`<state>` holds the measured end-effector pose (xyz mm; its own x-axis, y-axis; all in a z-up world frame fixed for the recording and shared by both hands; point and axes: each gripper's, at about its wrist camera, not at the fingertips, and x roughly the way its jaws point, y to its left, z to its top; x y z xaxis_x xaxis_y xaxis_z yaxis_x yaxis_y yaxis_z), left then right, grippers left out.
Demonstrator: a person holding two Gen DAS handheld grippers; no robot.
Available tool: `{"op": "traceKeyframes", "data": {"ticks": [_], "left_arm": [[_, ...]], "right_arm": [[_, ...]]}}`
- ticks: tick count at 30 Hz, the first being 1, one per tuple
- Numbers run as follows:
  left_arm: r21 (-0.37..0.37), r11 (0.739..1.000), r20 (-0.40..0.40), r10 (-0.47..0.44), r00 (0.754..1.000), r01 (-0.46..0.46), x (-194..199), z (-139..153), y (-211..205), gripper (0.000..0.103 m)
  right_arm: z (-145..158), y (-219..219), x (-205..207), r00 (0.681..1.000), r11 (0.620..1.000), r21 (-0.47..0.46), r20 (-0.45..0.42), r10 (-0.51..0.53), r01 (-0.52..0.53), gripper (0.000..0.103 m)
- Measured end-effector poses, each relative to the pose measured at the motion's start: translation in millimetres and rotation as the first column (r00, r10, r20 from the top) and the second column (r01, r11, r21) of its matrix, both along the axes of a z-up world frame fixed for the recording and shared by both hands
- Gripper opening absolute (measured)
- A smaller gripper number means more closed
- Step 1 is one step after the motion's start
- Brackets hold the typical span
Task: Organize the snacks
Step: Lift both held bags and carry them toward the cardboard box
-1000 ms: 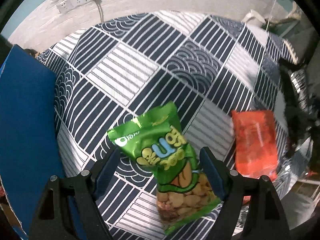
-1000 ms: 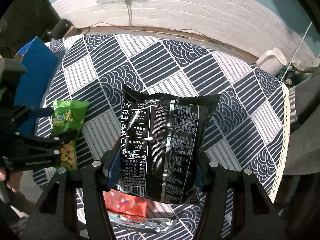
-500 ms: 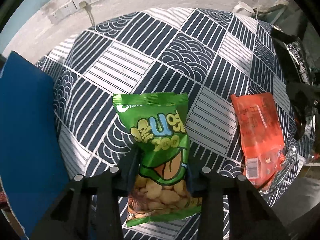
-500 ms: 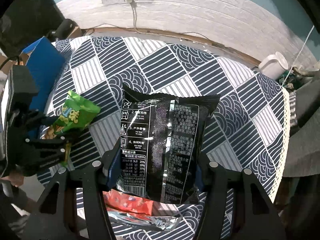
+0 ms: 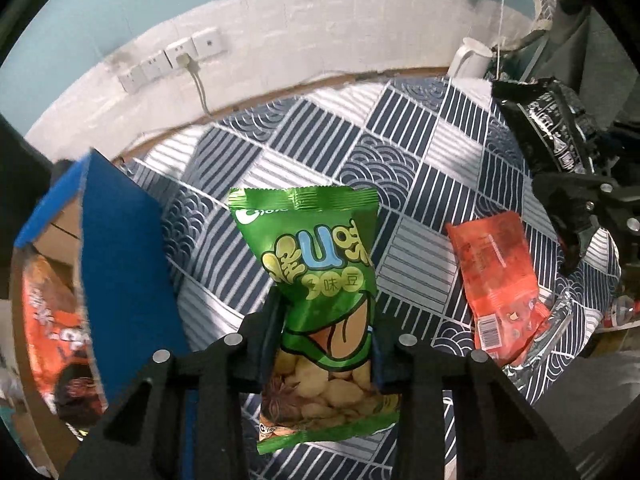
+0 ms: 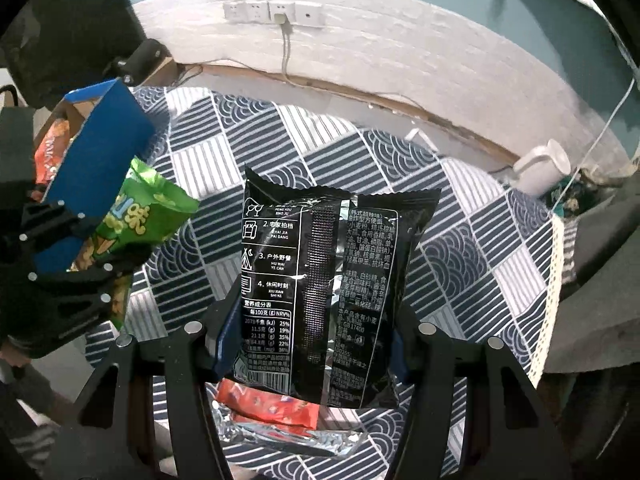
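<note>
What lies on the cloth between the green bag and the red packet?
Nothing: in the left wrist view only bare patterned cloth lies between green bag and red packet.

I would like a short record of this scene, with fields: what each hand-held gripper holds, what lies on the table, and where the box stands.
left hand-held gripper: jaws closing, pads on the green bag, which is lifted off the cloth
right hand-held gripper: shut on the black bag, held above the table
on the table: red packet, silver wrapper partly under it
table cover: patterned cloth
blue box: at the left edge of the table, open, an orange bag inside
behind: wall sockets, white jug
</note>
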<state>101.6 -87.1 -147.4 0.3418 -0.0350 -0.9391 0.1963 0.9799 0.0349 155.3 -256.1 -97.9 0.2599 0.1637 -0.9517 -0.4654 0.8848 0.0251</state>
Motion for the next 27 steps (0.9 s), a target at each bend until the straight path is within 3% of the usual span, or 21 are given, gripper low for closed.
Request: {"op": "traceKeyframes", "data": {"ticks": [18, 27], "left_arm": [[0.006, 1.000, 0.158, -0.018, 0.987, 0.017, -28.4, 70.0, 33.3, 0.036], [-0.028, 1.000, 0.213, 0.003, 0.977, 0.003, -47.1, 98.9, 67.4, 0.036]], "right_arm": [[50.1, 38.2, -14.5, 0.993, 0.994, 0.055, 0.072, 0.089, -0.093, 0.059], [65.8, 61.4, -19.2, 0.987, 0.988, 0.067, 0.093, 0.132, -0.139, 0.059]]}}
